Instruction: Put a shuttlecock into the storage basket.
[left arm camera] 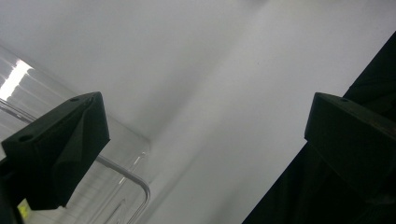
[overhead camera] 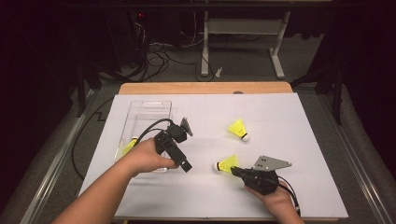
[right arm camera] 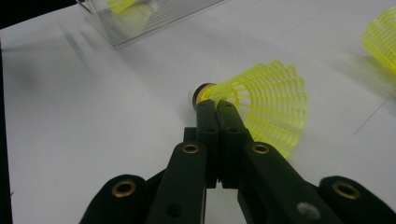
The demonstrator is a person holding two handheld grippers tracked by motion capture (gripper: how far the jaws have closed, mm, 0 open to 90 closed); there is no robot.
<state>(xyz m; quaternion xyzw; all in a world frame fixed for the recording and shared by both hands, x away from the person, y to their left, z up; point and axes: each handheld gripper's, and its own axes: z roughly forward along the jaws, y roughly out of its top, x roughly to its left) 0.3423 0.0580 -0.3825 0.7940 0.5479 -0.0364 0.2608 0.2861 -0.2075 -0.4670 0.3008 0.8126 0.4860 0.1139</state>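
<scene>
A yellow shuttlecock (overhead camera: 226, 164) (right arm camera: 268, 105) lies on its side on the white sheet, its cork pointing left. My right gripper (overhead camera: 234, 171) (right arm camera: 215, 106) is shut, its tips pinching the skirt just behind the cork. My left gripper (overhead camera: 186, 164) (left arm camera: 205, 140) is open with nothing between its jaws, hovering at the near right corner of a clear plastic box (overhead camera: 145, 105) (left arm camera: 135, 184). Inside that box lies another yellow shuttlecock (overhead camera: 128, 147) (right arm camera: 122, 4). A third shuttlecock (overhead camera: 238, 129) (right arm camera: 380, 39) lies on the sheet farther back.
The white sheet (overhead camera: 289, 154) covers most of a wooden table (overhead camera: 205, 87). The clear box (right arm camera: 154, 18) stands at the sheet's left. Behind the table are a dark floor with loose cables (overhead camera: 159, 56) and the white legs of a desk (overhead camera: 204, 51).
</scene>
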